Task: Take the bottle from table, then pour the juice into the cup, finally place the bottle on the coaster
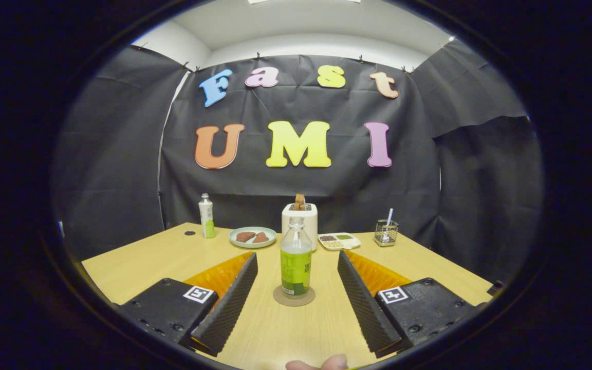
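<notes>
In the gripper view, the gripper (296,288) is spread wide, its two ribbed fingers (234,293) standing well apart on either side of the bottle (296,259) and touching nothing. The bottle is a clear plastic one with green juice in its lower half, a green label and no cap visible on its neck. It stands upright on a round brown coaster (294,296), between the two fingers and roughly level with their tips, with open table showing on both sides between it and each finger.

The wooden table (136,267) runs back to the black cloth wall. Beyond the bottle and directly behind it stands a white toaster (300,218) with a slice of toast (300,201) sticking out of its top. Beside the toaster, on one side, lies a pale green plate (253,237) holding two brown pieces of food; further out on that side stands a second bottle (206,216), white with a green band, upright near the far table edge. On the toaster's other side lie a small divided tray (339,240) with food in its compartments and a wire holder (386,233) with a white stick in it. A fingertip (321,363) shows at the very near edge, behind the fingers.
</notes>
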A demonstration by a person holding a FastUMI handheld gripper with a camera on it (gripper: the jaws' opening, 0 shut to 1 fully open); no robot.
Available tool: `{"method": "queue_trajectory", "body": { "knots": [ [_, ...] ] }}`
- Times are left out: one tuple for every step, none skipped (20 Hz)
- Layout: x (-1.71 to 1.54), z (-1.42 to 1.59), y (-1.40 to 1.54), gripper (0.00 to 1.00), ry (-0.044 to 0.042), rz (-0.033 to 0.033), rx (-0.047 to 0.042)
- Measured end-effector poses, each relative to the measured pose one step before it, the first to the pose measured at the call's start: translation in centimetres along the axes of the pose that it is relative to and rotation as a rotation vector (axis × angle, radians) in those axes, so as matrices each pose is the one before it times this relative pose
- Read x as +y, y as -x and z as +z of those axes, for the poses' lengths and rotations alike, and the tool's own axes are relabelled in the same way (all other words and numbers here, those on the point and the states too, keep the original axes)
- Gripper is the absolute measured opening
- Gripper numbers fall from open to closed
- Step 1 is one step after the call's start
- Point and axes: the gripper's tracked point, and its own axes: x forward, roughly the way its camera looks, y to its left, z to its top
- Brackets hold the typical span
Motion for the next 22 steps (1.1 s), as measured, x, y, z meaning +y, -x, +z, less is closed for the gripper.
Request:
{"method": "queue_trajectory", "body": {
  "knots": [
    [-0.403, 0.208, 0.969, 1.0, 0.00306, -0.0062, -0.00634],
    [-0.259, 0.129, 0.942, 1.0, 0.00191, -0.00358, -0.00655],
    [-0.412, 0.1, 0.808, 1.0, 0.00229, -0.00349, -0.00531],
    [-0.494, 0.176, 0.676, 1.0, -0.0016, -0.00664, -0.00701],
    [-0.343, 0.217, 0.671, 1.0, -0.00317, -0.00458, -0.00754],
    [-0.41, -0.061, 0.548, 1.0, -0.00241, -0.00696, -0.00547],
    [-0.325, -0.06, 0.436, 1.0, -0.00147, -0.00627, -0.00038],
    [-0.22, -0.172, 0.27, 1.0, 0.00245, -0.00512, 0.00071],
    [-0.082, -0.153, 0.29, 1.0, -0.00033, 0.00256, 0.00383],
    [0.057, 0.009, 0.29, 1.0, -0.00435, 0.00321, -0.00391],
    [0.013, -0.076, 0.161, 1.0, -0.0037, 0.00382, -0.00126],
    [-0.019, -0.162, 0.068, 1.0, -0.00298, 0.00289, -0.00172],
    [0.085, -0.202, -0.002, 1.0, -0.0013, 0.00409, 0.00284],
    [0.086, -0.251, -0.037, 1.0, 0.00043, 0.00535, 0.00852],
    [0.077, -0.025, 0.063, 1.0, 0.00185, 0.00148, 0.00372],
    [-0.139, 0.114, -0.045, 1.0, 0.0025, -0.00077, 0.00017],
    [-0.057, 0.238, 0.113, 1.0, -0.0017, -0.00461, -0.00662],
    [0.037, 0.124, 0.048, 1.0, -0.00299, -0.00031, -0.0054],
    [0.041, 0.012, -0.022, 1.0, -0.00074, -0.00115, -0.00257],
    [0.096, -0.02, -0.004, 1.0, 0.00102, 0.0016, -0.00075],
    [0.15, 0.074, 0.038, 1.0, 0.00193, 0.00114, 0.0006],
    [0.076, 0.055, 0.008, 1.0, -0.00055, 0.00124, -0.00391]
  ]
}}
